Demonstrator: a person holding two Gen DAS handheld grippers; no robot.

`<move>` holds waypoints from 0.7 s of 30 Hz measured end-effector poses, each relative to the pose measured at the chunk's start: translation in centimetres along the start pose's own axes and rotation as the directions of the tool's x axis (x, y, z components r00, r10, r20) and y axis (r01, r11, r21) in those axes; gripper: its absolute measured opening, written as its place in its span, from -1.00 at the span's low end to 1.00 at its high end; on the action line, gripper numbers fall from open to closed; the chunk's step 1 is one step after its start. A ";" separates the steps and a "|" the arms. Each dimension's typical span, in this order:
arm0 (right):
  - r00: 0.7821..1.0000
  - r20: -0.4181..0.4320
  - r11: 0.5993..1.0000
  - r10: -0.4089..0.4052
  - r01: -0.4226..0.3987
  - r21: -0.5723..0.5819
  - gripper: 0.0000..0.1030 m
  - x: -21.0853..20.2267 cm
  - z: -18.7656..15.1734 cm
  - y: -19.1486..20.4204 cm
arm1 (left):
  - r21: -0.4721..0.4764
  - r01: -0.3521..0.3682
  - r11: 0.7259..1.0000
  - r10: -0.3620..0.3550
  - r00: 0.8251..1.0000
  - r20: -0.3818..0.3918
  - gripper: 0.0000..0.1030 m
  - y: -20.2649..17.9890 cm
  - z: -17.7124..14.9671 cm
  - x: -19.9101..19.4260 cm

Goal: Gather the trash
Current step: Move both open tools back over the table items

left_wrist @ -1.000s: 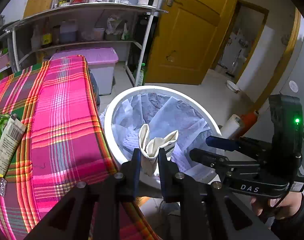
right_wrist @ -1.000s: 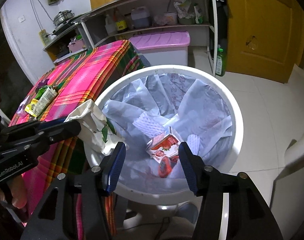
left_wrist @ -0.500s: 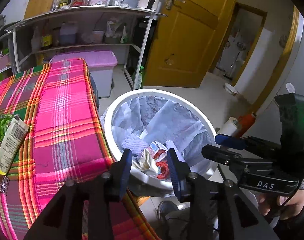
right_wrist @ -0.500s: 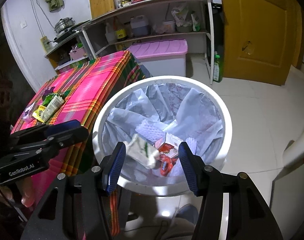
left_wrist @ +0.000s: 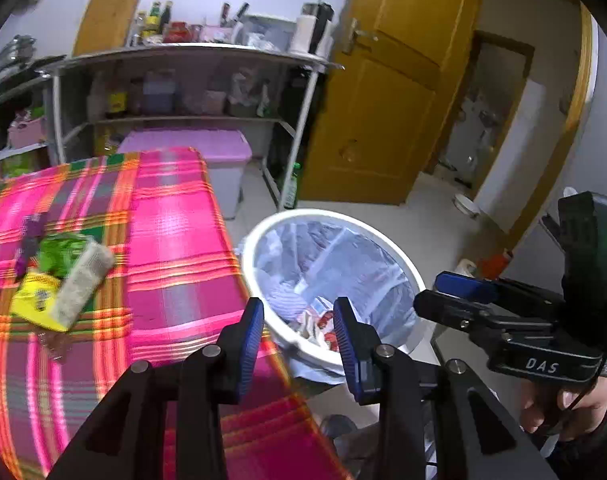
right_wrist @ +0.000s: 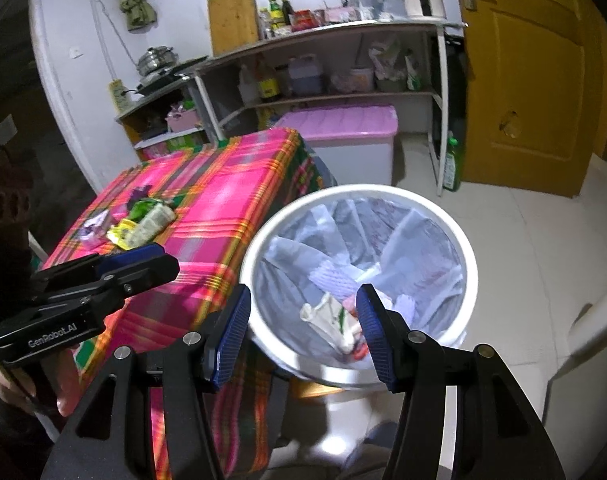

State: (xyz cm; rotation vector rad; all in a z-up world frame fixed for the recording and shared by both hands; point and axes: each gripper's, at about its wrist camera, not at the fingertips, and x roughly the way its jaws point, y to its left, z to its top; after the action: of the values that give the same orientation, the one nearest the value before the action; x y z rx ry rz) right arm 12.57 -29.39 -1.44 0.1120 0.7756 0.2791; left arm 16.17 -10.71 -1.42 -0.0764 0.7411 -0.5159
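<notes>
A white trash bin point(left_wrist: 395, 264) with a pale liner stands on the floor beside the table point(left_wrist: 171, 240); it also shows in the right wrist view point(right_wrist: 467, 252). A crumpled cream wrapper point(right_wrist: 331, 320) and red-printed packaging lie inside it. My left gripper point(left_wrist: 297, 336) is open and empty, over the table edge next to the bin. My right gripper point(right_wrist: 303, 332) is open and empty, above the bin's near rim. Several wrappers, green, yellow and grey point(left_wrist: 63, 276), lie on the pink plaid cloth; they also show in the right wrist view point(right_wrist: 143, 224).
A pink-lidded storage box point(right_wrist: 343, 140) and a metal shelf rack point(left_wrist: 183, 92) stand behind the table. A yellow door point(left_wrist: 383, 120) is at the right. A green bottle point(right_wrist: 451, 164) stands on the floor by the rack.
My left gripper opened and let the cream wrapper fall into the bin. Both grippers then drew back and up, and the left one turned toward the table.
</notes>
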 end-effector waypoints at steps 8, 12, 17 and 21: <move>0.998 0.029 0.998 0.052 -0.051 -0.045 0.08 -1.1 0.2 3.3 | -0.022 -0.069 0.997 0.071 0.996 0.061 -0.31 1.8 -1.2 -4.4; 0.996 0.024 0.994 0.088 -0.086 -0.067 0.08 -1.0 0.3 5.2 | -0.037 -0.103 0.994 0.106 0.991 0.078 -0.31 2.9 -1.8 -6.1; 0.993 0.009 0.989 0.118 -0.117 -0.094 0.08 -0.6 0.2 6.8 | -0.060 -0.134 0.989 0.139 0.986 0.091 -0.31 4.3 -2.6 -7.7; 0.991 -0.008 0.985 0.137 -0.137 -0.102 0.08 -0.3 0.2 7.8 | -0.081 -0.161 0.984 0.169 0.981 0.097 -0.31 5.5 -3.2 -8.6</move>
State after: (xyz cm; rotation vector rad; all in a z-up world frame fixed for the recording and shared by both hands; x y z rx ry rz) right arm 10.94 -22.00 0.47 0.0689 0.7543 0.4488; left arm 11.02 -1.49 0.27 -0.1080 0.6586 -0.3242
